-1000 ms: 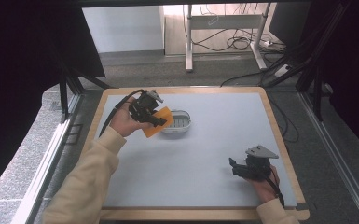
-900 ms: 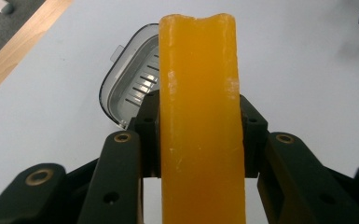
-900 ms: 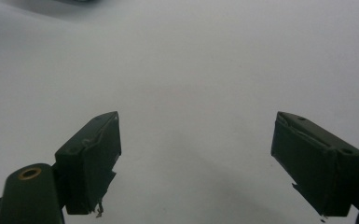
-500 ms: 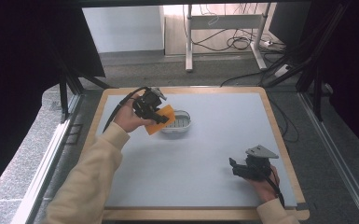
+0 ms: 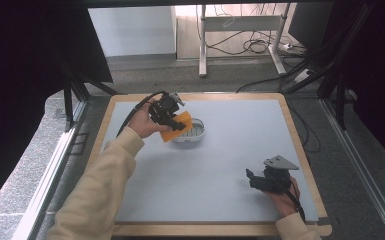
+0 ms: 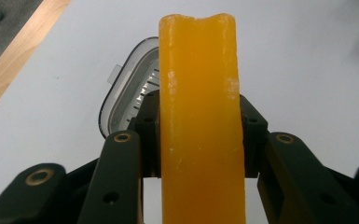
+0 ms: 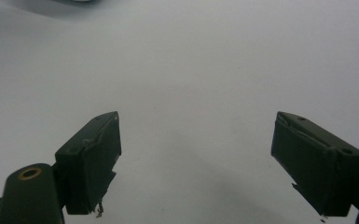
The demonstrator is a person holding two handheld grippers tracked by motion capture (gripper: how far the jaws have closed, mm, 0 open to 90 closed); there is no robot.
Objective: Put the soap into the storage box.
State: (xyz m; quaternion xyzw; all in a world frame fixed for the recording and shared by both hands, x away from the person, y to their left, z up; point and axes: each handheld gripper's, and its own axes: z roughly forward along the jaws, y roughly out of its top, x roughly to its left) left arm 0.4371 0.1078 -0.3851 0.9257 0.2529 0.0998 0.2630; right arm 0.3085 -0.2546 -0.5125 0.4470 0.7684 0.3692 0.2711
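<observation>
Partly hidden behind the clamped orange block (image 6: 198, 116): grey dish (image 6: 126, 88).

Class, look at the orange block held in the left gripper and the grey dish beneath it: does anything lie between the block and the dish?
Nothing visible does. The left gripper is shut on the orange block, which hangs right over the near rim of the grey dish. The dish's ribbed inside, where it shows, holds nothing.

Sponge (image 6: 199, 121): orange-yellow, plain. Dish (image 5: 194, 133): pale grey, ribbed inside. Surface (image 5: 230, 150): light blue-grey with a light wood border. Both grippers' jaws: black. Sleeve (image 5: 95, 200): cream.
</observation>
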